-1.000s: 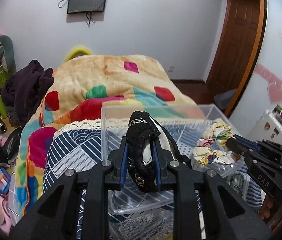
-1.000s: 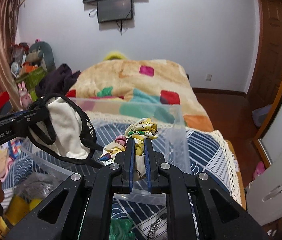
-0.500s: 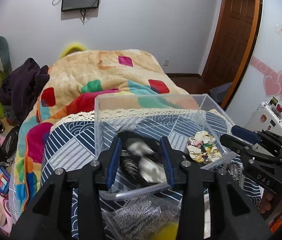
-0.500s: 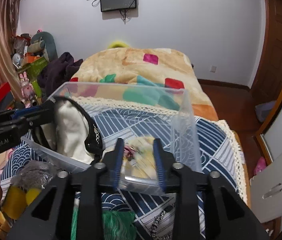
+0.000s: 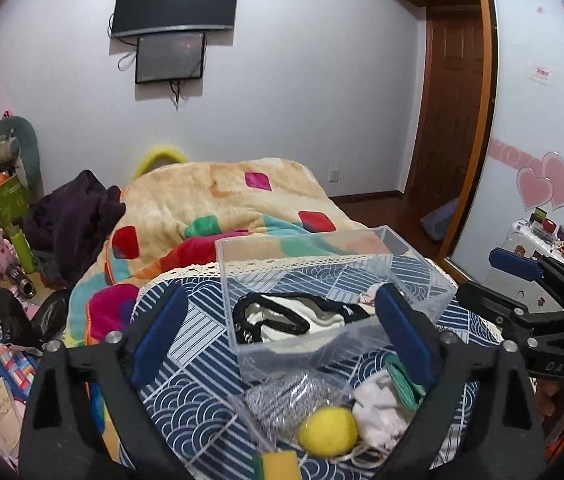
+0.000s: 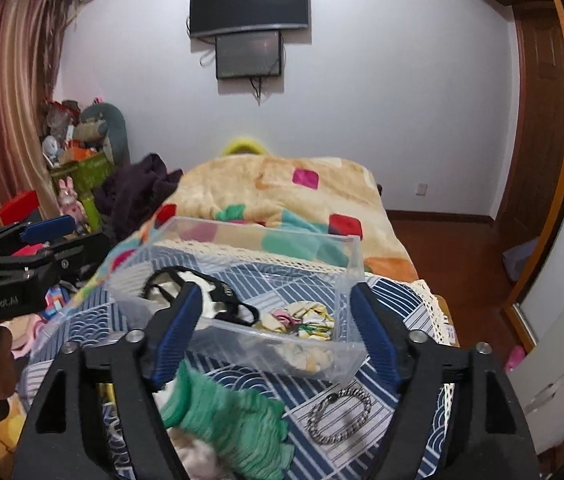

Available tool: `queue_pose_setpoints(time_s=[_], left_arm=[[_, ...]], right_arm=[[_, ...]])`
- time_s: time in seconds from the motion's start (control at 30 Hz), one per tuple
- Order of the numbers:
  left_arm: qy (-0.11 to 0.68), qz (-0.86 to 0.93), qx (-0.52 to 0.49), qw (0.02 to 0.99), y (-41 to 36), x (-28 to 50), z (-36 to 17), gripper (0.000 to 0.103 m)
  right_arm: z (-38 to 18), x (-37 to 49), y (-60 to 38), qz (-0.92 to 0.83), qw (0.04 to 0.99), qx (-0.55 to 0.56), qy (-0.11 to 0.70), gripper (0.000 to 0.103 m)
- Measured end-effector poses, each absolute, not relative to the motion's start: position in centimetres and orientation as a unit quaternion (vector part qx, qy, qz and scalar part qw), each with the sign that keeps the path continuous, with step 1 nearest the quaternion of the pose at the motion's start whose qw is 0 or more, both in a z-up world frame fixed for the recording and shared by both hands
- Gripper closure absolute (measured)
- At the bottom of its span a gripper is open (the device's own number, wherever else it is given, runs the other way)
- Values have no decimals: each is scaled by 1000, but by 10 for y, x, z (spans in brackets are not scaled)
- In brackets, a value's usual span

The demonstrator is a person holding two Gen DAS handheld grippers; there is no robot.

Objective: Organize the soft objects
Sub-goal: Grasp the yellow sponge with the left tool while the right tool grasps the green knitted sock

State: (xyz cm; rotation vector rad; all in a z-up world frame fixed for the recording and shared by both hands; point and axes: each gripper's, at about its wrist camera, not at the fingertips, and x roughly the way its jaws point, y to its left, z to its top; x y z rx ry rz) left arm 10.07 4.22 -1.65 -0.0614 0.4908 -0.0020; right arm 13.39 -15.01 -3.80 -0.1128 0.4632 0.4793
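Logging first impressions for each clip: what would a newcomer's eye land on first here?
The clear bin on the blue patterned cloth, holding a black-and-white garment and a floral scrunchie. Both hand-held grippers, left and right, hang open near it. Nearer lie a yellow ball, green cloth and a chain bracelet.
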Motion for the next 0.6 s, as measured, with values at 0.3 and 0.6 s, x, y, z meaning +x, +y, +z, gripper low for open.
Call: queue_pose_setpoints(time_s=[0.3,0.6], left_arm=[[267,7,-21,963,39,72,-45,4],[318,16,-27,947,38,56,-91,4]], right_arm=[[-65,114,-141,261,930,-50,253,18],[-100,118,-132,266,915,-47,299,18]])
